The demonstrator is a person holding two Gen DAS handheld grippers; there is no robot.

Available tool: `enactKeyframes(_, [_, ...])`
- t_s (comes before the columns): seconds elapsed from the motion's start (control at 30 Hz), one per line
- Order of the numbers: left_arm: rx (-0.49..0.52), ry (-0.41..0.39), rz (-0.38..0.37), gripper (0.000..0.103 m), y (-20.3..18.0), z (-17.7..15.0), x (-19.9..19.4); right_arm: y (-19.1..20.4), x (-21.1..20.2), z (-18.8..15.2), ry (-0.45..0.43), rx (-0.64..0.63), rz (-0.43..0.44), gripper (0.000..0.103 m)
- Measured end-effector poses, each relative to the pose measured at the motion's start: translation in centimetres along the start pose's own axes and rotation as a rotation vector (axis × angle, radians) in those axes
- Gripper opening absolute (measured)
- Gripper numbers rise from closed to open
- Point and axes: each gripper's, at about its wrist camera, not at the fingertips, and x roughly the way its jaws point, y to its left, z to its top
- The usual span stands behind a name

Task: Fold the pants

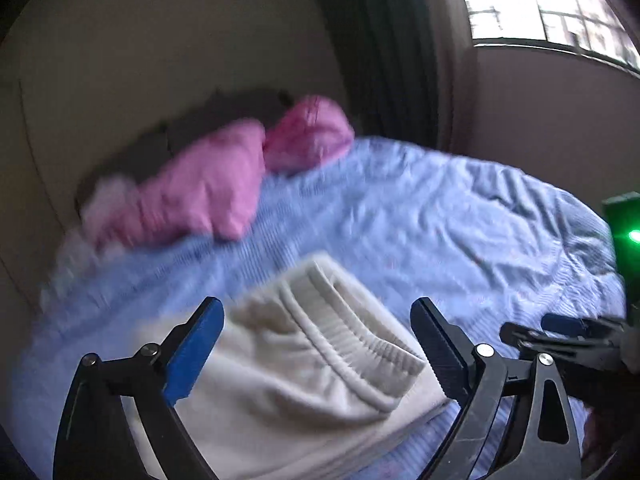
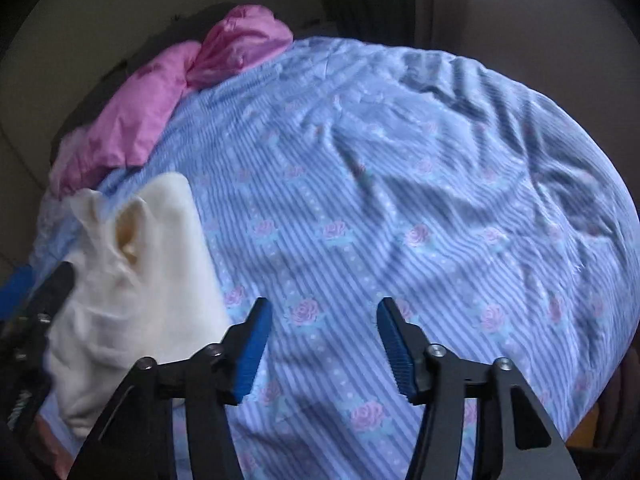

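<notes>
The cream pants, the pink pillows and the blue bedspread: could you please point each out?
cream pants point(image 1: 304, 364), left wrist view, below the waistband.
pink pillows point(image 2: 136, 120), right wrist view, nearer pillow's middle.
blue bedspread point(image 2: 400, 200), right wrist view, bare striped middle.

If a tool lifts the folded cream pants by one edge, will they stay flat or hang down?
The folded cream knit pants would probably droop and unfold: the soft cloth already sags into creases. The gathered elastic waistband looks thicker, so it may offer a firmer grip. On the wrinkled blue striped bedsheet, pushing would likely bunch them.

Pink pillows point(image 2: 160, 92) on blue striped bedspread point(image 2: 400, 160), window point(image 1: 540, 4)
</notes>
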Motion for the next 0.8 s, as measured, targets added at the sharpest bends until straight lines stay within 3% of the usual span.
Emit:
enactKeyframes(0.1, [0.023, -0.055, -0.008, 0.098, 3.1, 0.2, -4.0, 0.8, -2.5, 0.1, -0.058, -0.020, 0.033, 0.057])
enactKeyframes(0.2, [-0.038, -0.045, -0.031, 0.100, 7.9, -1.3, -6.3, 2.5, -5.5, 0.3, -0.136, -0.095, 0.090, 0.059])
enactKeyframes(0.27, [-0.083, -0.007, -0.049, 0.100, 11.7, -3.4, -6.6, 4.1, -6.9, 0.8, -0.177, -0.146, 0.146, 0.068])
enactKeyframes(0.4, [-0.213, 0.114, -0.086, 0.097, 16.9, -8.1, -4.3, 7.5, -6.4, 1.9, -0.178, -0.213, 0.257, 0.069])
enactKeyframes(0.5, [-0.278, 0.179, -0.105, 0.091, 17.9, -10.9, -2.4, 9.9, -4.0, 2.7, -0.138, -0.265, 0.298, 0.069])
enactKeyframes(0.67, [-0.175, 0.204, -0.155, 0.089, 15.7, -12.9, -0.3, 14.8, 0.3, 3.6, -0.080, -0.390, 0.306, 0.067])
enactKeyframes(0.77, [-0.184, 0.247, -0.198, 0.086, 15.4, -13.9, 0.8, 17.2, 3.2, 4.9, -0.028, -0.437, 0.291, 0.067])
enactKeyframes(0.8, [-0.201, 0.287, -0.211, 0.085, 15.3, -14.6, 1.7, 17.5, 4.0, 5.3, -0.008, -0.436, 0.288, 0.062])
